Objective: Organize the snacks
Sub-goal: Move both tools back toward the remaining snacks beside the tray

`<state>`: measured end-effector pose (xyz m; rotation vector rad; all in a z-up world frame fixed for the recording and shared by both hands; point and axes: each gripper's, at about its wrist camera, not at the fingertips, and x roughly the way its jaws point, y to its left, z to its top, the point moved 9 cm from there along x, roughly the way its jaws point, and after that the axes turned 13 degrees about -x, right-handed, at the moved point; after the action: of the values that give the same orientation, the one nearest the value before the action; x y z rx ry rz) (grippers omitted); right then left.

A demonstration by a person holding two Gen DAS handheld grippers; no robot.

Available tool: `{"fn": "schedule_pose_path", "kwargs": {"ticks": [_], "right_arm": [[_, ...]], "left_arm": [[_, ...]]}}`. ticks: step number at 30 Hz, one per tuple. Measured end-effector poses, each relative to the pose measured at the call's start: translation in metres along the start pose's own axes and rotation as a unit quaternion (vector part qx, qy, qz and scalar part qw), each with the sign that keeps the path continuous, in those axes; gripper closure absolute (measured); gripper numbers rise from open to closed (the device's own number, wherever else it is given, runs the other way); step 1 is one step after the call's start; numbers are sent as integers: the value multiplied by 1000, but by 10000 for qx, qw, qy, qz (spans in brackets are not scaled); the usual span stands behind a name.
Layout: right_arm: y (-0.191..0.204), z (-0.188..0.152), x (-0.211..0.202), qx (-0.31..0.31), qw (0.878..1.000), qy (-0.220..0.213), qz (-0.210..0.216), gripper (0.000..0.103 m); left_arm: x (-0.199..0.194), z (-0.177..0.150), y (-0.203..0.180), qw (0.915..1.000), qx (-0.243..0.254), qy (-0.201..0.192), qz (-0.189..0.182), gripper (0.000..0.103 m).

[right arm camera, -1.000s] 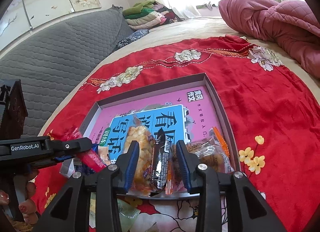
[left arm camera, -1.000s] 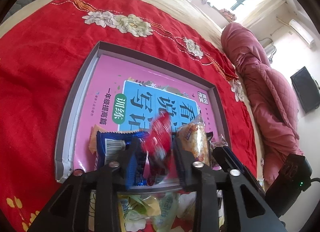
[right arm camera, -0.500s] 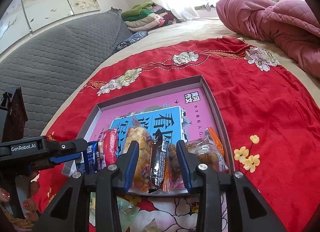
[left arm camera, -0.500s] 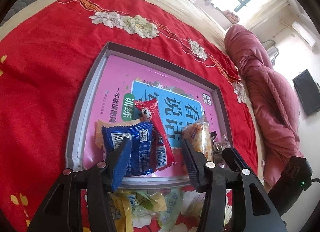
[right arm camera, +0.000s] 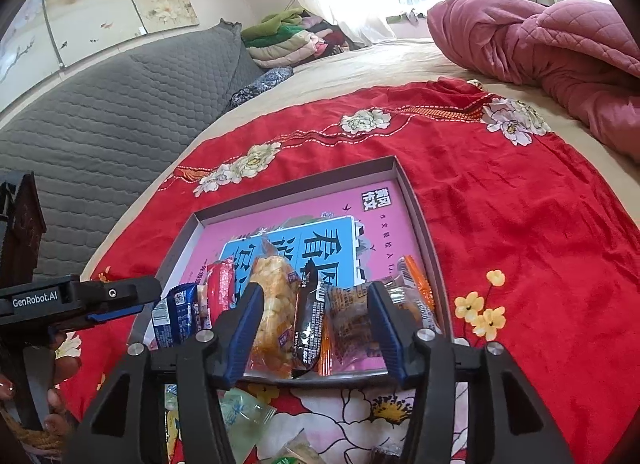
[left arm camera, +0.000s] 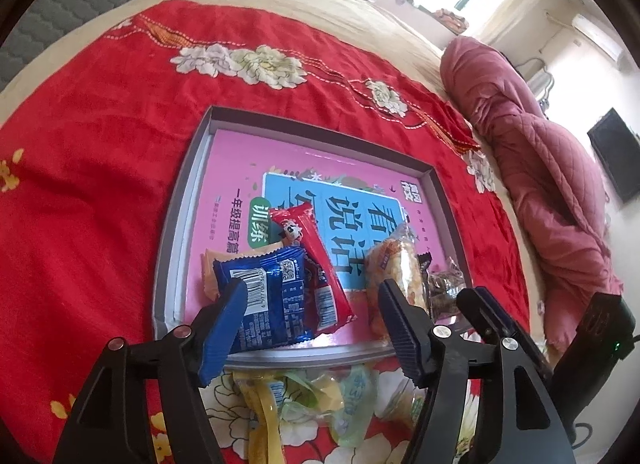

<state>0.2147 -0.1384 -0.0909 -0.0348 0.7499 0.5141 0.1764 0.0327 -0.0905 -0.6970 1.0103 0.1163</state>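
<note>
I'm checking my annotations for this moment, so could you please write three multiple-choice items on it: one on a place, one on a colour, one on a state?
1. Where does the red snack packet lie?
A. In the grey tray
B. On the pink quilt
C. On the grey sofa

2. What colour is the packet with the barcode?
A. Green
B. Blue
C. White

3. How is the left gripper?
A. Clamped on the red packet
B. Jaws apart, holding nothing
C. Out of view

Answers: 1 A, it rests on the tray's pink floor. 2 B, its foil is blue. 3 B, the jaws are opening, pads clear of the packets.
</note>
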Motion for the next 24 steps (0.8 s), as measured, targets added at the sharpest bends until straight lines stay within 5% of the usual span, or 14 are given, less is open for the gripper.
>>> {"fn": "schedule_pose_path", "kwargs": {"ticks": [24], "right_arm": [[-16,1,-34,47,9995,-188,-233,40]], "left_arm": [[-28,-6,-2,9996,227,-157,2,28]]}}
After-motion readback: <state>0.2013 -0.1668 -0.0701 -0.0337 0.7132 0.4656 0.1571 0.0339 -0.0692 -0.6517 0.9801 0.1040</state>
